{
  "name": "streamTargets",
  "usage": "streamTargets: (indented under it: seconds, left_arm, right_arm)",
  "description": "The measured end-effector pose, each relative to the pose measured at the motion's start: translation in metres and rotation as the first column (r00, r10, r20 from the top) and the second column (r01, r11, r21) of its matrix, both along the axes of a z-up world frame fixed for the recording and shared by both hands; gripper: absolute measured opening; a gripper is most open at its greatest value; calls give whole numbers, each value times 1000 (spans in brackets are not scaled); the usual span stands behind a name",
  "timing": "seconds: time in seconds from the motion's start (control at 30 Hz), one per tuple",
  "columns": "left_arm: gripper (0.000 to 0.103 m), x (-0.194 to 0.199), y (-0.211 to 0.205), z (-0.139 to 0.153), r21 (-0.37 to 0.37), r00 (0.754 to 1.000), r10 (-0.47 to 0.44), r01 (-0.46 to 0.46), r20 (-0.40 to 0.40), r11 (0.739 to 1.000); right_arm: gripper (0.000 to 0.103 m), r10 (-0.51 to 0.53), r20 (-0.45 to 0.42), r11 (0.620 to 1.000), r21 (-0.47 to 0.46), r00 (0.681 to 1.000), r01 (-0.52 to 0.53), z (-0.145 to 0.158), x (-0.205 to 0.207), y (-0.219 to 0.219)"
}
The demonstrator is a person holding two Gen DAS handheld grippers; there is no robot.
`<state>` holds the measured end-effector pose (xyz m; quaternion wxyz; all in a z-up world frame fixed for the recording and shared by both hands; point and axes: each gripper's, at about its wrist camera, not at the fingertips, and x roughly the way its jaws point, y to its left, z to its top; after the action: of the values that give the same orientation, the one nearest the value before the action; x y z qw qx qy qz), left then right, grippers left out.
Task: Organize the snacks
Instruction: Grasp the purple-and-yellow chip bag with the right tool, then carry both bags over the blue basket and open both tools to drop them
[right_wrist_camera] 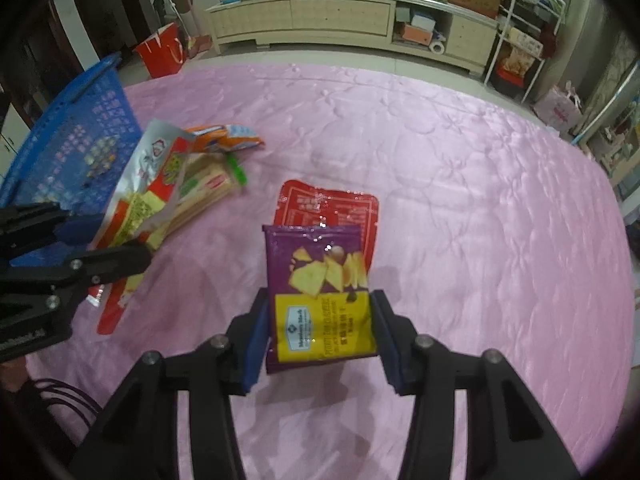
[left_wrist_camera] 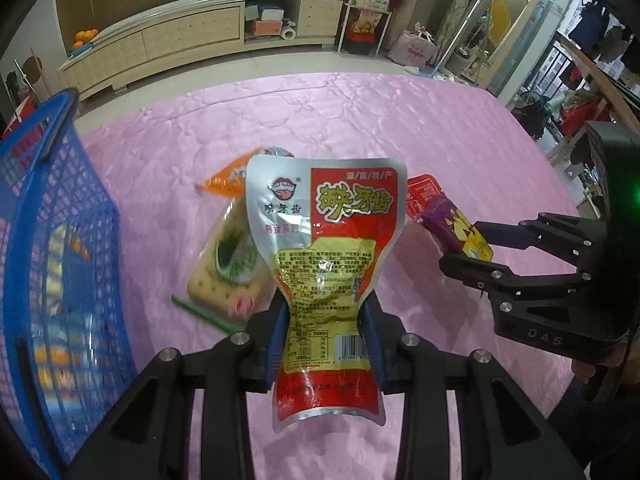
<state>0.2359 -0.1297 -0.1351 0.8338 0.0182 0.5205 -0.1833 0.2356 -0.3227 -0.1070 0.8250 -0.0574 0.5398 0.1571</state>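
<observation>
A silver and red snack pouch stands upright between the blue pads of my left gripper, which is shut on its lower half. From the right wrist view the same pouch and left gripper show at the left, close to the blue mesh basket. My right gripper is shut on a purple and yellow chip bag, held just above the pink quilt. The left wrist view shows that bag in the right gripper at the right.
A red flat packet lies on the quilt behind the chip bag. An orange packet and a clear cracker pack lie beside the basket, which holds several snacks. A long cabinet stands beyond the quilt's far edge.
</observation>
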Motion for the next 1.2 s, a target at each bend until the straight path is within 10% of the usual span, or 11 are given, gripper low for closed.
streamTargets:
  seconds: [0.27, 1.2]
  left_arm:
    - [32, -35, 12, 5, 11, 1000, -8, 8, 9, 1000]
    - [32, -95, 115, 118, -60, 970, 104, -93, 221, 994]
  right_arm:
    - [53, -3, -17, 1000, -19, 1000, 3, -5, -22, 13]
    - [53, 96, 229, 994, 34, 969, -106, 133, -92, 109]
